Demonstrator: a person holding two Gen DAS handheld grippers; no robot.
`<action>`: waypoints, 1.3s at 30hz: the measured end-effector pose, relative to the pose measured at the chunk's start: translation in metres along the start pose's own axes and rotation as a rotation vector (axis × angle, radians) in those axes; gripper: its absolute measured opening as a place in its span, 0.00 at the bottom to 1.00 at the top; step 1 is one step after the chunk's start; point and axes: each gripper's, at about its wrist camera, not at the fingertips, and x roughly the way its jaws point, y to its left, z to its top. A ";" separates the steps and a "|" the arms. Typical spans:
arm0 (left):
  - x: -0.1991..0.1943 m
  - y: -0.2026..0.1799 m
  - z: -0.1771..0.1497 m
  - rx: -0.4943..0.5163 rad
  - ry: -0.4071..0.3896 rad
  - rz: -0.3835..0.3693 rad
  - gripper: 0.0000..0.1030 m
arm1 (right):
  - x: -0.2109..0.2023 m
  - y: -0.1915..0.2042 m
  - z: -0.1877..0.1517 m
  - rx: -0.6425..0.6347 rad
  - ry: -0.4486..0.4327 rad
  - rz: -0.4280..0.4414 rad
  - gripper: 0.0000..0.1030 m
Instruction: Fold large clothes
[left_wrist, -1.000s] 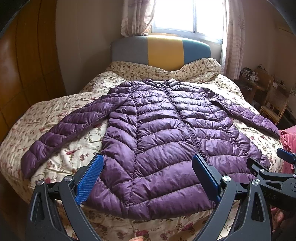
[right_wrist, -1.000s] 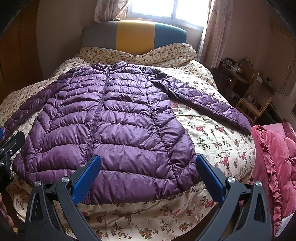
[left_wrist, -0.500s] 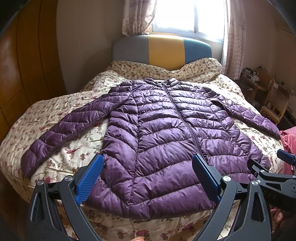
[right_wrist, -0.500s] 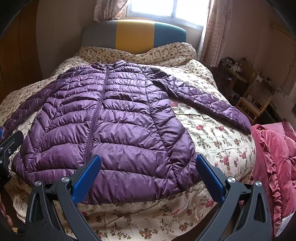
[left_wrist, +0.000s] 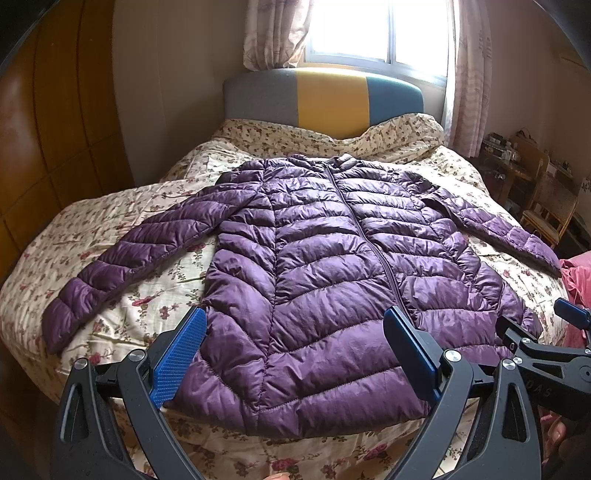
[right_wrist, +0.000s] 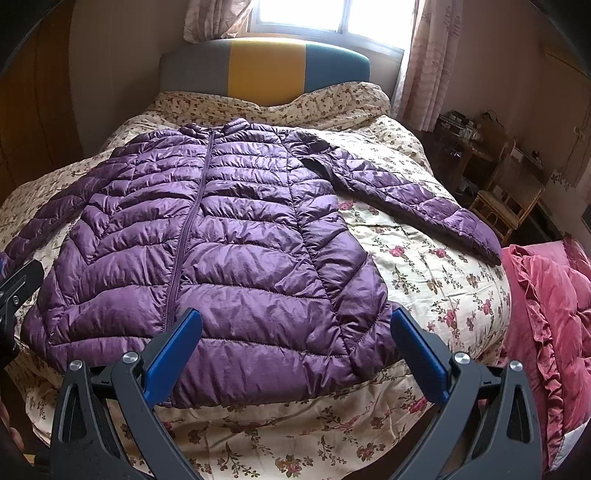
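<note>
1. A purple quilted jacket (left_wrist: 317, 280) is laid flat, front side up and zipped, across the middle of the frame in both wrist views. It rests on a bed covered by a floral quilt (left_wrist: 155, 295).
2. The collar is directed toward the top of the frame, near a headboard (left_wrist: 325, 99) banded in grey, yellow and teal. The hem is located toward the lower part of the frame.
3. Both sleeves are spread outward. In the left wrist view, one sleeve (left_wrist: 125, 258) is extended toward the lower left of the frame. In the right wrist view, the other sleeve (right_wrist: 413, 195) is extended toward the right edge (its cuff lies just beside the quilt edge).
4. The left claw (left_wrist: 293, 356) is seen at the bottom of its frame, released. Its blue pads (left_wrist: 179, 360) are held wide apart, with the jacket hem visible between them; no fabric is gripped.
5. The right claw (right_wrist: 295, 358) is likewise released at the bottom of its frame, with the right part of the hem visible between its fingers.
6. A pink ruffled blanket (right_wrist: 546, 314) is located at the right edge of the right wrist view, beside the bed.
7. A window (left_wrist: 373, 29) with curtains is positioned above the headboard.
</note>
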 end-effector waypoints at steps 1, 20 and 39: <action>0.000 0.000 0.001 -0.001 0.000 0.001 0.93 | 0.000 0.000 0.000 0.000 0.001 -0.001 0.98; 0.015 -0.006 0.002 0.008 0.031 -0.002 0.93 | 0.009 -0.010 0.003 0.024 0.020 -0.018 0.98; 0.041 -0.013 0.013 0.039 0.078 0.002 0.93 | 0.021 -0.016 0.017 0.027 0.019 -0.043 0.98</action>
